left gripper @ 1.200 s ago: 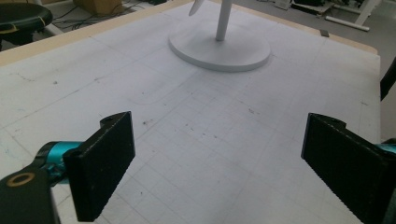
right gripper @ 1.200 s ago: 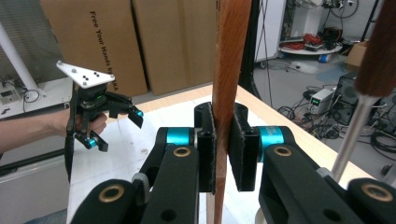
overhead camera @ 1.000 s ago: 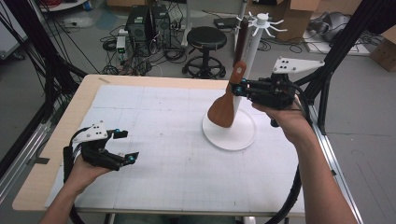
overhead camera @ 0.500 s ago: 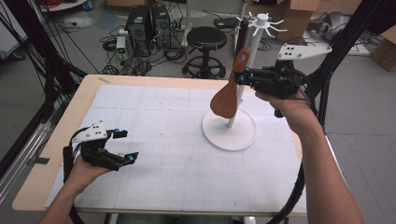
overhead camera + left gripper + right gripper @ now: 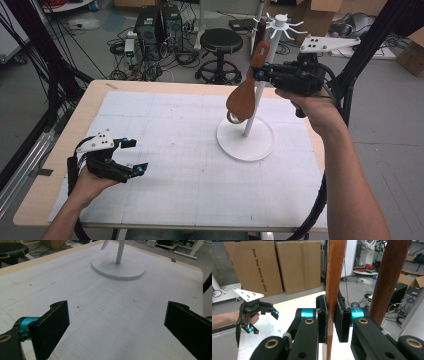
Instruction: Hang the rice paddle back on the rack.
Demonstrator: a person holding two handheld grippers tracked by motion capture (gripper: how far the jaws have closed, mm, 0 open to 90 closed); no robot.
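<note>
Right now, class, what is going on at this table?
A person works with tongs in each hand. The right tongs are shut on the handle of a wooden spatula, holding it in the air beside the pole of a white hook stand, below its hooks. The left tongs are open and hold nothing, low over the gridded mat near the table's front left.

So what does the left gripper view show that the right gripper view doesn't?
Left gripper view alone: the round white stand base on the gridded white mat, framed by wide-open black jaws. Right gripper view alone: the flat wooden spatula handle clamped between closed jaws, a second brown wooden utensil and cardboard boxes. Shared: the pale wooden table.
</note>
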